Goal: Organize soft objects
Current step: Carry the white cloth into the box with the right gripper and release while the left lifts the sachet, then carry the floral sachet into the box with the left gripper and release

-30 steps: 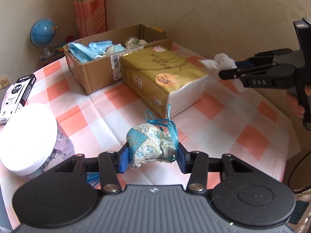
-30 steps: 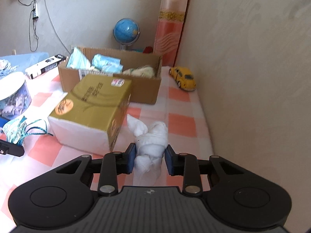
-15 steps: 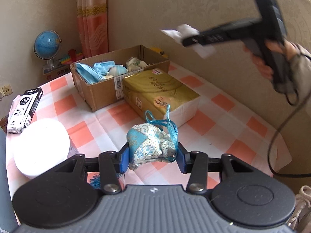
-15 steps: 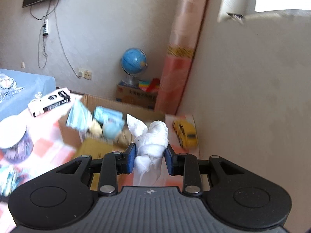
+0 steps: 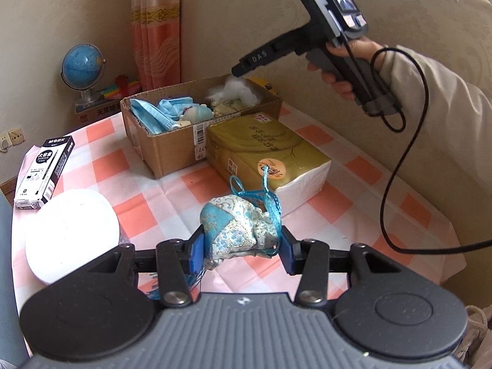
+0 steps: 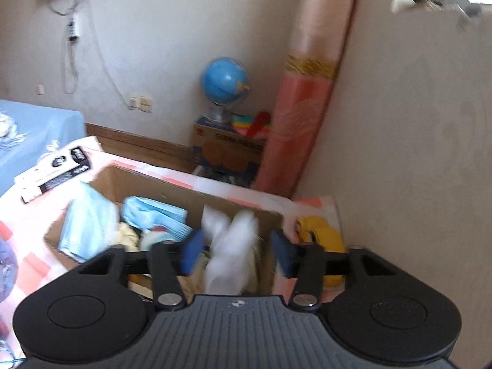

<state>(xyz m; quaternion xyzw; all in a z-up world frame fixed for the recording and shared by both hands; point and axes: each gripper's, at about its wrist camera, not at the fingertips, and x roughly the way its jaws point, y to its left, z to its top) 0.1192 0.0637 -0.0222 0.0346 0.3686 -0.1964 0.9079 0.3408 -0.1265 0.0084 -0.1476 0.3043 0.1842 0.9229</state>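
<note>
My left gripper (image 5: pixel 241 246) is shut on a blue patterned cloth pouch (image 5: pixel 238 230) with a blue cord, held above the checked tablecloth (image 5: pixel 326 203). My right gripper (image 6: pixel 235 253) is open over the cardboard box (image 6: pixel 113 178); the white cloth (image 6: pixel 230 246) sits blurred between its spread pads, apart from them. In the left wrist view the right gripper (image 5: pixel 238 72) hangs over the box (image 5: pixel 172 150) with the white cloth (image 5: pixel 235 89) just below it. The box holds blue face masks (image 5: pixel 156 113) and other soft items.
A gold tissue pack (image 5: pixel 267 150) lies in front of the box. A white-lidded jar (image 5: pixel 70 233) and a black-and-white carton (image 5: pixel 43 172) stand at the left. A yellow toy car (image 6: pixel 319 240) is beside the box by the wall. A globe (image 5: pixel 83 67) stands behind.
My right gripper carried the white cloth from the table to above the box and opened; the cloth has dropped from the pads. My left gripper has kept the pouch and risen slightly.
</note>
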